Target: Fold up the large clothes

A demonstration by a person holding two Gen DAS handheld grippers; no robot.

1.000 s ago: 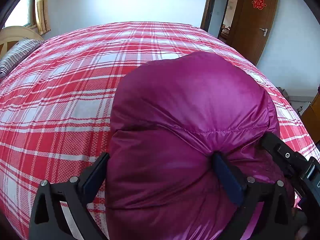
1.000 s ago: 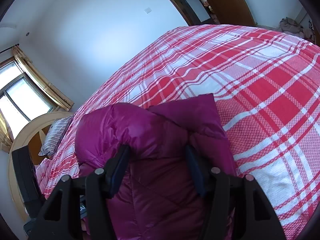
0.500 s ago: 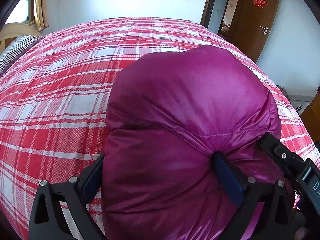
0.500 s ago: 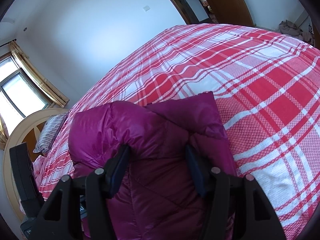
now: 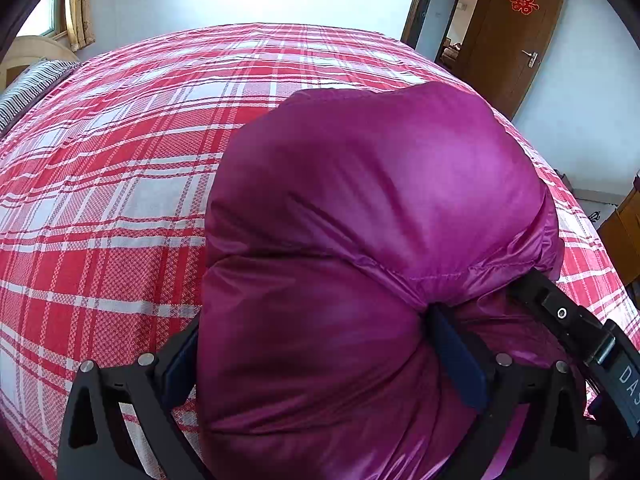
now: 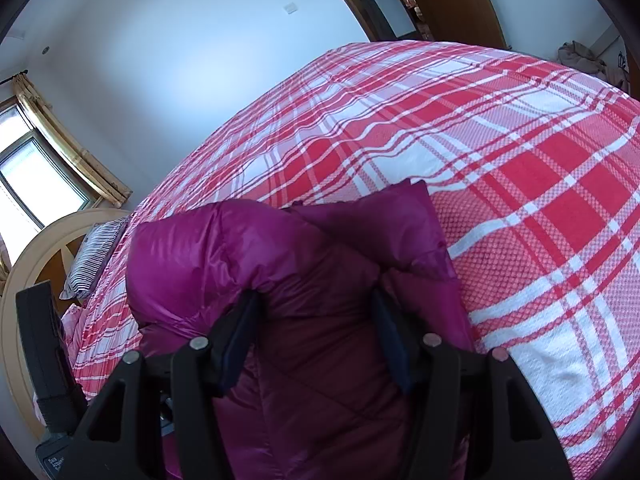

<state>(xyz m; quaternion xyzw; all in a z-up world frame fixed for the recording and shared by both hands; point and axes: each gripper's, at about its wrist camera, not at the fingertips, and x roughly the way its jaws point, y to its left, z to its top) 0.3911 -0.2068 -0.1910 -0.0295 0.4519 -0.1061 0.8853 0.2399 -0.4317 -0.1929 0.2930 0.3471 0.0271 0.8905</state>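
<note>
A puffy magenta down jacket (image 5: 372, 216) lies bunched on a bed with a red and white plaid cover (image 5: 132, 152). My left gripper (image 5: 312, 344) is shut on a thick fold of the jacket, which bulges up between and over its fingers. The right gripper's body (image 5: 576, 332) shows at the lower right of the left wrist view. In the right wrist view the jacket (image 6: 248, 256) fills the lower left, and my right gripper (image 6: 316, 328) is shut on another fold of it. The plaid cover (image 6: 520, 168) spreads to the right.
A striped pillow (image 5: 28, 88) and a curved wooden headboard (image 6: 36, 264) lie at the bed's left end. A brown door (image 5: 520, 32) with a red paper sign stands at the far right. A window with gold curtains (image 6: 60, 152) is on the left wall.
Both grippers have carried the jacket a little further over the bed. The bundle sits higher and fuller in the left wrist view. Both grips are unchanged.
</note>
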